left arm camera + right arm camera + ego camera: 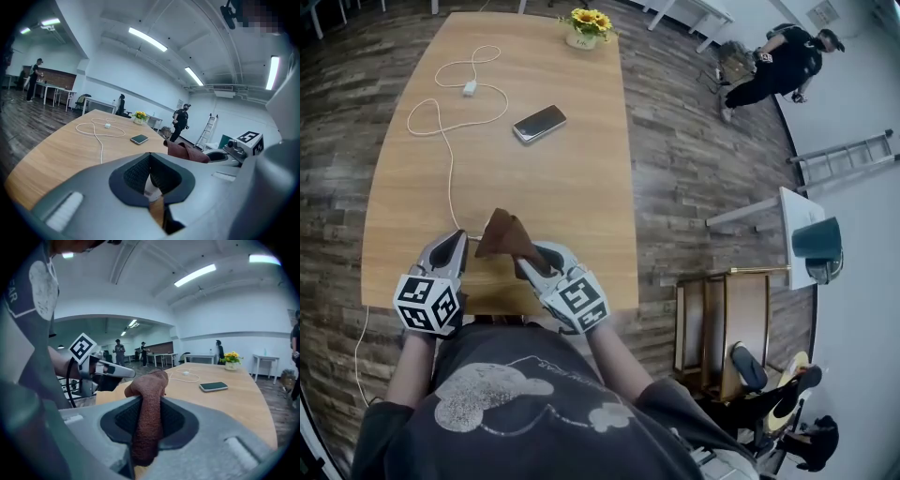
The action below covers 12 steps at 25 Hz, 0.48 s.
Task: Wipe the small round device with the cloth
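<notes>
- The desk [572,187] is long, made of light brown wood, and stands on a dark wood floor [675,141].
- A white cord [450,183] lies in loops on its left side.
- A small white plug [470,89] sits on the cord, far left.
- A dark phone [539,123] lies flat, right of the cord.
- A pot of yellow flowers [586,26] stands at the far edge.

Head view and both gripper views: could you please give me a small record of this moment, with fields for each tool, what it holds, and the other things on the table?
left tool: shut on a small white item, mostly hidden by the jaws; its shape is not readable
right tool: shut on the brown cloth, which sticks up past the jaws
cloth touching the item: cannot tell
table: wooden
on the table, far from the tools: phone, white cable, flower pot
</notes>
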Available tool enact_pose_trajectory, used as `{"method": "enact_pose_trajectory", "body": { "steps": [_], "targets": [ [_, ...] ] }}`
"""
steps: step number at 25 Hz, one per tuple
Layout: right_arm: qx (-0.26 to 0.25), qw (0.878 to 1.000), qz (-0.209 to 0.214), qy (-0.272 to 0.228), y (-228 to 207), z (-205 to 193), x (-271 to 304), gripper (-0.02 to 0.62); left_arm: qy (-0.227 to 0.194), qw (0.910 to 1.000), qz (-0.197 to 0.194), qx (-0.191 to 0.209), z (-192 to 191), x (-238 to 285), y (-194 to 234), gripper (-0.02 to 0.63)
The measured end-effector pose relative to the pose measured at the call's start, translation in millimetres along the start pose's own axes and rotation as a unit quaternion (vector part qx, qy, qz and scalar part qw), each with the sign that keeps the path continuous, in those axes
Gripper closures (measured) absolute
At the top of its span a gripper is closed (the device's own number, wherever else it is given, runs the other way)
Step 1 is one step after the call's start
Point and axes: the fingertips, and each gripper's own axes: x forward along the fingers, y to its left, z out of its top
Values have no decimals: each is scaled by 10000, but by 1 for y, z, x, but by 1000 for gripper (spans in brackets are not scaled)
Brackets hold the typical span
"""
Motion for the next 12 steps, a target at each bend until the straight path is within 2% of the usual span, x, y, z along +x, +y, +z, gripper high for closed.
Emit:
{"method": "enact_pose_trajectory", "body": {
  "steps": [2, 4, 12],
  "targets": [
    [-77, 9997, 164, 145, 12, -7, 11, 518, 25, 10000, 10, -24, -2, -3, 4, 588],
    [-45, 9993, 135, 338, 14, -19, 20, 518, 45, 10000, 23, -52, -5, -6, 7, 588],
    [469, 9934, 83, 1039, 12, -55, 37, 517, 240, 9995, 40, -184, -25, -12, 13, 588]
  ]
}}
